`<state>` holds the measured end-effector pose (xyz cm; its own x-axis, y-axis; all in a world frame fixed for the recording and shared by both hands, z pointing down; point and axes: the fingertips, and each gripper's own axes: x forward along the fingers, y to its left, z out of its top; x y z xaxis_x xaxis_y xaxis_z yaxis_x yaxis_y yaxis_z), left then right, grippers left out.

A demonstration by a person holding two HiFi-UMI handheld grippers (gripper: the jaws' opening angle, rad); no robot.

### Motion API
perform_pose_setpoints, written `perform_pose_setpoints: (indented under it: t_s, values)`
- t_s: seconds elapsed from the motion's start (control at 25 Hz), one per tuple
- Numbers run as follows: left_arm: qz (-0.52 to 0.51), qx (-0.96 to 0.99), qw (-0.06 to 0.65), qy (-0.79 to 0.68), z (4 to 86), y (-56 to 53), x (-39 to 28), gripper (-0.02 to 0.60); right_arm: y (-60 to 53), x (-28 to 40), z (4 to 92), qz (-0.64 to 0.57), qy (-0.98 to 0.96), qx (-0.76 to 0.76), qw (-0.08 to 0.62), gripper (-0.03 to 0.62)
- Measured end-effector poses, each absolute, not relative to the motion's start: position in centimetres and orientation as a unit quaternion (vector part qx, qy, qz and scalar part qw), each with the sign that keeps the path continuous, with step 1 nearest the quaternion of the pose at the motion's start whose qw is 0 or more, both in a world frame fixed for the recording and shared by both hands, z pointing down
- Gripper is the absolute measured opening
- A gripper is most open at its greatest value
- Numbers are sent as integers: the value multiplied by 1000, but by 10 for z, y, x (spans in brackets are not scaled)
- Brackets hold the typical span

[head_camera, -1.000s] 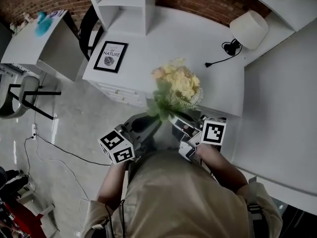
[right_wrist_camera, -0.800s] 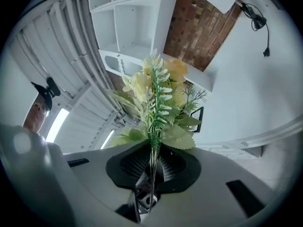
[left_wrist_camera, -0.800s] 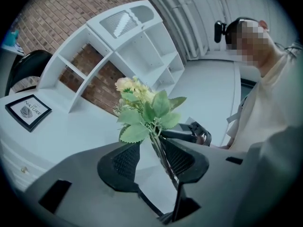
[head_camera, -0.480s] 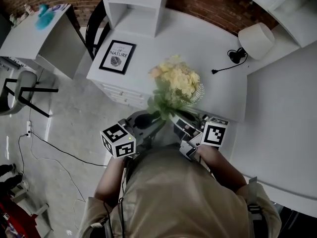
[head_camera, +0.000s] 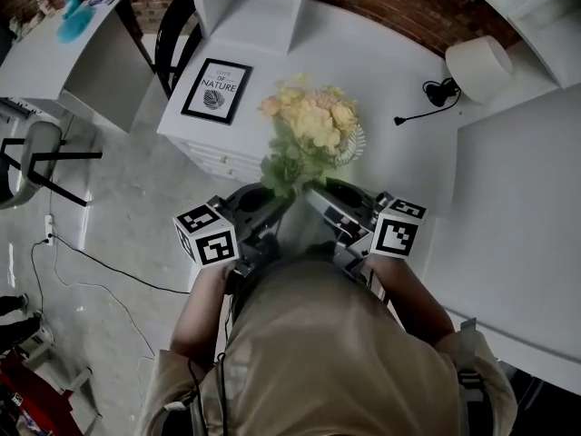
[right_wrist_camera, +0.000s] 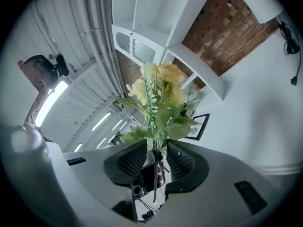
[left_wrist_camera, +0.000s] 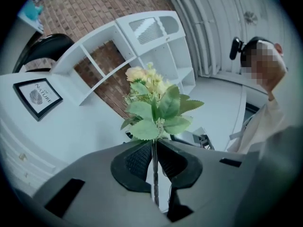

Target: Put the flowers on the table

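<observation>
Meanwhile the bouquet of pale yellow artificial flowers with green leaves (head_camera: pixel 309 130) has edged further out over the white desk (head_camera: pixel 390 89), nearer the black-framed print (head_camera: pixel 217 90), and is held in the air. The left gripper (left_wrist_camera: pixel 155 148), its jaws just closing, pinches the thin stem (left_wrist_camera: pixel 155 174). The right gripper (right_wrist_camera: pixel 156 155), its jaws just opening, stands loosely around it.
</observation>
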<state>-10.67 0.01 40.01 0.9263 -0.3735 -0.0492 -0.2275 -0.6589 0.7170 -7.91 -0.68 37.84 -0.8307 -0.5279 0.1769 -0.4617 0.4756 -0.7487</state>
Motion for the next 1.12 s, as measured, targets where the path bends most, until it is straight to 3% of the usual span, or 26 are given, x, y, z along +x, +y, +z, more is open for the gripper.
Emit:
perform_pose_setpoints:
  t_s: [0.08,0.52,0.6,0.68,1.12]
  values:
    - [-110,895,396,-175,402,-7,-113,40,-8,-72,378,-431,852,-295,47,124]
    - [-100,888,390,-222,397,-52,-93,38,-25,-23,380,-453,846,-276,51,123]
    - [-95,887,388,-230,401,-51,-97,40,-23,-29,379,-448,854,-259,56,55]
    - [-85,888,384,-236,403,-54,-98,40,-24,-33,377,-441,861,-247,58,31]
    - [-45,889,376,-257,406,-63,-92,40,-25,-29,373,-439,868,-222,69,23]
